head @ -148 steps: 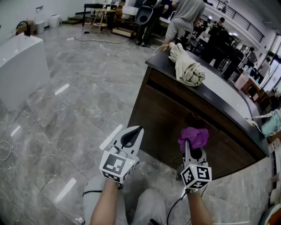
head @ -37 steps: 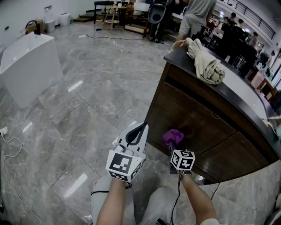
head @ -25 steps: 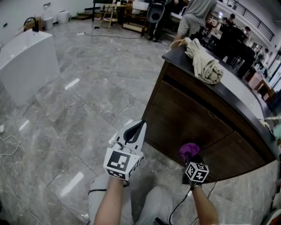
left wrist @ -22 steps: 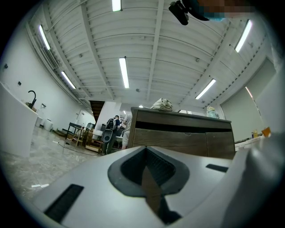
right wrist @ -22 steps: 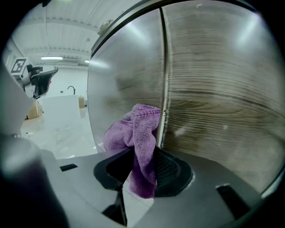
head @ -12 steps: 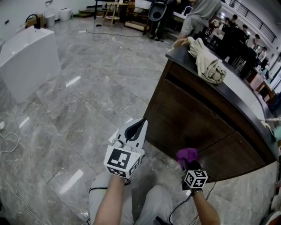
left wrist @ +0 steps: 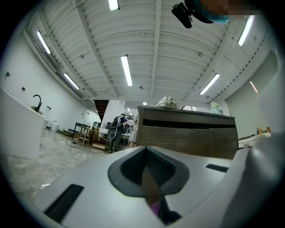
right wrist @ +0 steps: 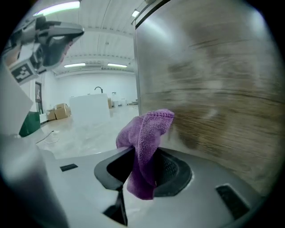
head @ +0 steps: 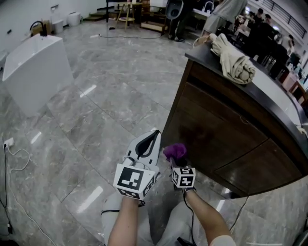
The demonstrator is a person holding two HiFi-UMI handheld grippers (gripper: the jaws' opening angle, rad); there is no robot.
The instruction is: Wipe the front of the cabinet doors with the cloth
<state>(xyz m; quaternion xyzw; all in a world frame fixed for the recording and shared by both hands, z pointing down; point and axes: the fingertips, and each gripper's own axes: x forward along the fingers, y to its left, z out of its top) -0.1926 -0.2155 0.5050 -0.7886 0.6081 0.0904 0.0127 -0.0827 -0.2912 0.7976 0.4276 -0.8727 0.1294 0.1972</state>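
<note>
Floor (head: 96,96): polished grey marble tiles with pale reflections.
White freestanding unit (head: 36,72): stands on the floor at the left, well apart from the bench; a black faucet (head: 38,26) rises from its top.
Cardboard boxes (right wrist: 58,111): beside that unit, against the far wall.
White cable (head: 14,149): loose curves on the floor by the left edge, ending in a plug (head: 7,142).
Black cable (head: 120,37): runs across the far floor.
Beige fabric bundle (head: 233,57): crumpled, lying on the dark bench top (head: 269,91) near its far end.
Wooden stand (head: 127,8) and dark office chair (head: 174,8): in the background.
People (head: 226,9): standing beyond the bench.
Strip lights (left wrist: 127,70): lit, on a ribbed white ceiling (left wrist: 156,53).
</note>
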